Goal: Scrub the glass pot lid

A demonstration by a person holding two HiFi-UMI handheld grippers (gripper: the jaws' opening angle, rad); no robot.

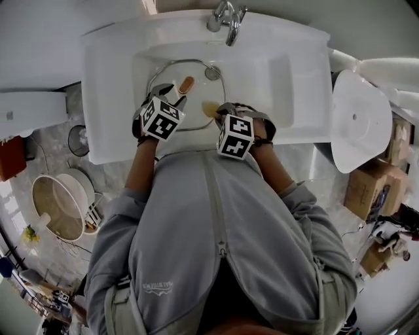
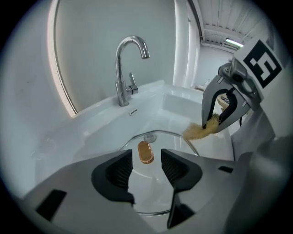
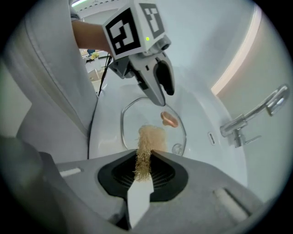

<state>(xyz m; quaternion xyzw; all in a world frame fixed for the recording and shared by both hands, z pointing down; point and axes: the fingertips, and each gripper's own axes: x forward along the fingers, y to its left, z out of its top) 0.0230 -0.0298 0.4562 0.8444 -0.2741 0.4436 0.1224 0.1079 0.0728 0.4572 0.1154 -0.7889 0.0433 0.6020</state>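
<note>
1. Glass pot lid [image 1: 196, 73]: lies knob-up in the basin of the sink [image 1: 111, 98], upper centre of the head view, below the faucet [image 1: 226, 19].
2. Left gripper [image 2: 146, 165]: jaws stand wide apart with nothing between the pads. The lid's copper-coloured knob [image 2: 145, 152] shows through the gap, beyond them.
3. Right gripper [image 3: 144, 160]: jaws clamped on a tan fibrous scrubber [image 3: 147, 139]. Its free end sits over the lid; contact with the glass cannot be confirmed.
4. Both grippers sit side by side over the lid's near rim, pointing down.
</note>
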